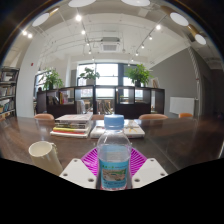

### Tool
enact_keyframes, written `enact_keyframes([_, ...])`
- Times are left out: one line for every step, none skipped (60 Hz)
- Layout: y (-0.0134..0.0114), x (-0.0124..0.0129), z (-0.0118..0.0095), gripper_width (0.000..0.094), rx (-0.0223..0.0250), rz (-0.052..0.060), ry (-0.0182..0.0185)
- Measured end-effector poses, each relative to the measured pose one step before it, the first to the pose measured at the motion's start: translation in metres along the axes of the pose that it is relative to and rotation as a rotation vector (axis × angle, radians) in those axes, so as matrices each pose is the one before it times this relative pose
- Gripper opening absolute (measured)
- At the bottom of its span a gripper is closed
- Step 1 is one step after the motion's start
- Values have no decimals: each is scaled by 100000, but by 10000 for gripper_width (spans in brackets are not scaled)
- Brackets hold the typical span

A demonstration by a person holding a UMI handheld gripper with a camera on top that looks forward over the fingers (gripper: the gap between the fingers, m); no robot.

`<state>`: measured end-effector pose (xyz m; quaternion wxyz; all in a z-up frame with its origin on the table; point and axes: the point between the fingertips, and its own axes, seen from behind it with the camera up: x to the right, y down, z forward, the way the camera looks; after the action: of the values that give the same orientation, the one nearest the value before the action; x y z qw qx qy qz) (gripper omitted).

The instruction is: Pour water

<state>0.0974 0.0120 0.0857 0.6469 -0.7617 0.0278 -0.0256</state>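
Bottle held, cup waiting
Your tongs (113, 172) pinch the bottle (114, 153); carry it upright toward the cup (43, 151), then tilt slowly.

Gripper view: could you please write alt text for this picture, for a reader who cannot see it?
A clear water bottle with a blue cap stands on a wooden table between the fingers of a hand-held gripper, whose purple pads flank it. A white cup stands beside it, stacked books lie beyond, and a bright room with potted plants and large windows fills the background.
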Motion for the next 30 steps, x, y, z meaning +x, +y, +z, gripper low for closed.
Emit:
enact_keyframes([-5, 16, -16, 369, 55, 420, 250])
enact_keyframes([-187, 380, -30, 391, -55, 304, -97])
enact_keyframes([68, -109, 58, 412, 48, 363, 90])
enact_keyframes([48, -49, -72, 421, 108, 369, 53])
enact_keyframes([38, -41, -39, 440, 31, 299, -64])
enact_keyframes([123, -16, -118, 450, -341, 320, -104])
enact_keyframes([266, -50, -136, 476, -995, 424, -39])
enact_keyframes([278, 38, -205, 523, -1214, 443, 234])
enact_keyframes([58, 330, -347, 571, -949, 477, 353])
enact_keyframes([182, -5, -113, 625, -685, 365, 377])
enact_keyframes([141, 29, -284, 669, -484, 349, 344])
enact_keyframes([155, -59, -323, 704, -507, 113, 227])
enact_keyframes([164, -41, -358, 729, -646, -86, 133])
enact_keyframes([215, -107, -417, 754, -779, -129, 52])
enact_keyframes([197, -136, -462, 763, -751, 42, -70])
enact_keyframes([100, -16, -557, 772, -780, 339, -88])
enact_keyframes([226, -270, -497, 779, -557, 321, -107])
enact_keyframes([58, -275, -573, 784, -533, 257, -337])
enact_keyframes([103, -316, -590, 785, -352, 156, -593])
enact_keyframes([130, -371, -604, 790, -323, 207, -652])
enact_keyframes([142, -330, -629, 791, -352, 258, -509])
enact_keyframes([153, -280, -698, 798, -450, 354, -268])
enact_keyframes([220, -332, -685, 812, -366, 399, -245])
enact_keyframes([362, -464, -511, 815, -138, 291, -412])
enact_keyframes([276, -407, -648, 822, -239, 239, -594])
enact_keyframes([352, -451, -658, 828, -276, 154, -657])
enact_keyframes([323, -469, -737, 830, -403, -2, -541])
enact_keyframes([326, -422, -646, 833, -419, -50, -363])
enact_keyframes([353, -391, -646, 842, -369, -71, -218])
enact_keyframes([33, -453, -1028, 838, -515, -124, -165])
